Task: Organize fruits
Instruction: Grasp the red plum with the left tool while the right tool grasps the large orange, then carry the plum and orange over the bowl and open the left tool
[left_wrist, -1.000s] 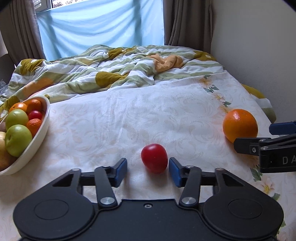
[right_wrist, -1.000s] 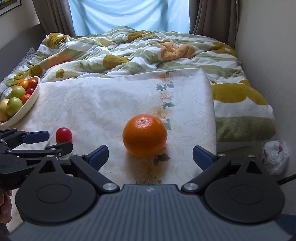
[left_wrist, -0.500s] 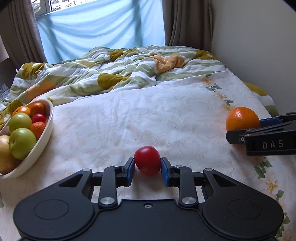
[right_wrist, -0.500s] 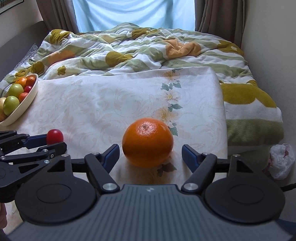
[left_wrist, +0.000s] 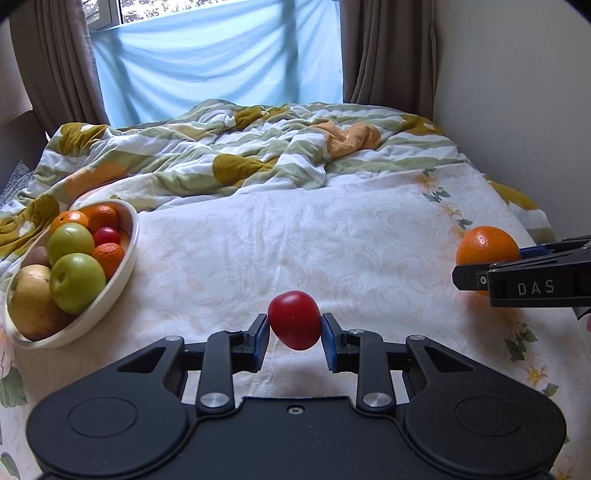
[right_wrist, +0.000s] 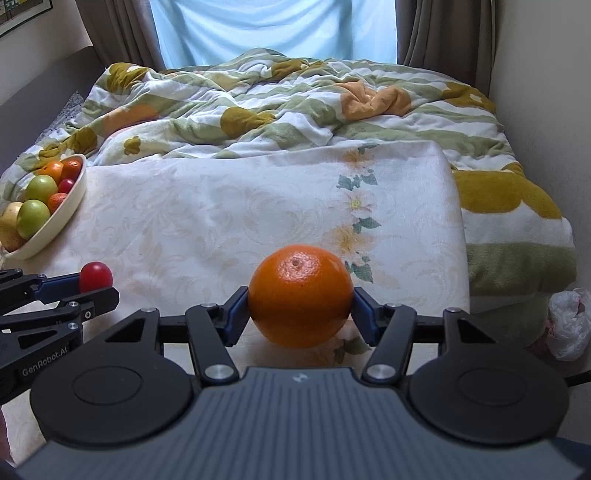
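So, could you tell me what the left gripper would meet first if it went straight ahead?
Probably the rumpled blanket; the left gripper, shut on the red tomato, faces only bare sheet before it.

Left gripper (left_wrist: 294, 328): I hold it level and low over the bed, fingers pointing forward. Its blue pads (left_wrist: 263, 336) are closed in on both sides of the tomato (left_wrist: 294, 319), touching it.

Right gripper (right_wrist: 300, 308): I hold it level on my right, beside the left one and apart from it. Its blue pads (right_wrist: 236, 312) press against both sides of the orange (right_wrist: 300, 301), spread wider than the left pair.
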